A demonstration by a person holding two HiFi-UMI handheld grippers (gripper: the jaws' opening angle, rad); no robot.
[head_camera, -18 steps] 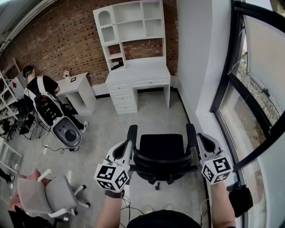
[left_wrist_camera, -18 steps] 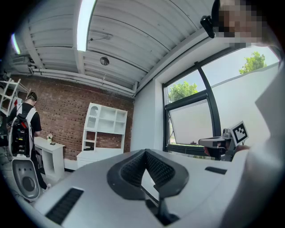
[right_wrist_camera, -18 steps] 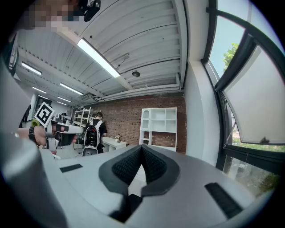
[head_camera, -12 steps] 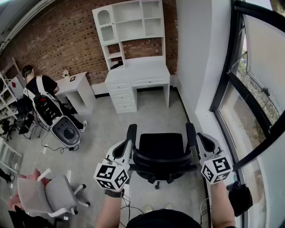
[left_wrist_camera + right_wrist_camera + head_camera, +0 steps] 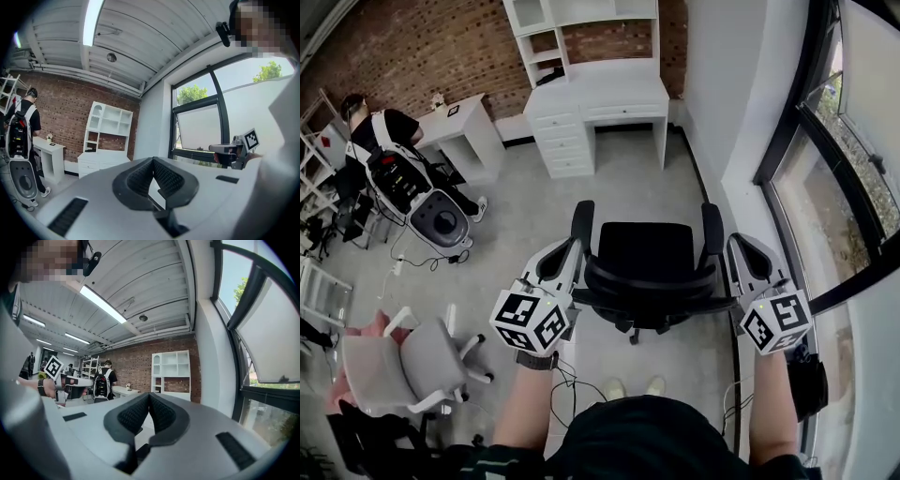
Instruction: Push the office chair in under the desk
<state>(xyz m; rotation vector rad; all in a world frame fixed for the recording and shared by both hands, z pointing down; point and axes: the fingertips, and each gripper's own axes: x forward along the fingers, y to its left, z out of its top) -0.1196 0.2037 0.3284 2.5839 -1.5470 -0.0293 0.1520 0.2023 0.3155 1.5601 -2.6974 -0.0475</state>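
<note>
The black office chair [image 5: 645,258] stands in the middle of the head view with its back toward me, facing the white desk with a shelf unit [image 5: 600,98] at the far wall. My left gripper [image 5: 571,247] is shut and empty, close beside the left end of the backrest. At the backrest's right end my right gripper [image 5: 739,246] is also shut and empty. Whether either one touches the chair I cannot tell. The left gripper view shows closed jaws [image 5: 153,161] pointing level at the desk [image 5: 101,157]. The right gripper view shows the same [image 5: 149,396].
A window wall [image 5: 825,187] and a white pillar [image 5: 722,94] run close along the chair's right. A grey chair [image 5: 412,361] stands at lower left. A person with a backpack [image 5: 380,155] is at a small white desk [image 5: 464,127]. Cables [image 5: 572,384] lie on the floor.
The head view has tipped downward, so desk and chair sit higher in the picture. Both grippers stay shut at the two ends of the backrest as before.
</note>
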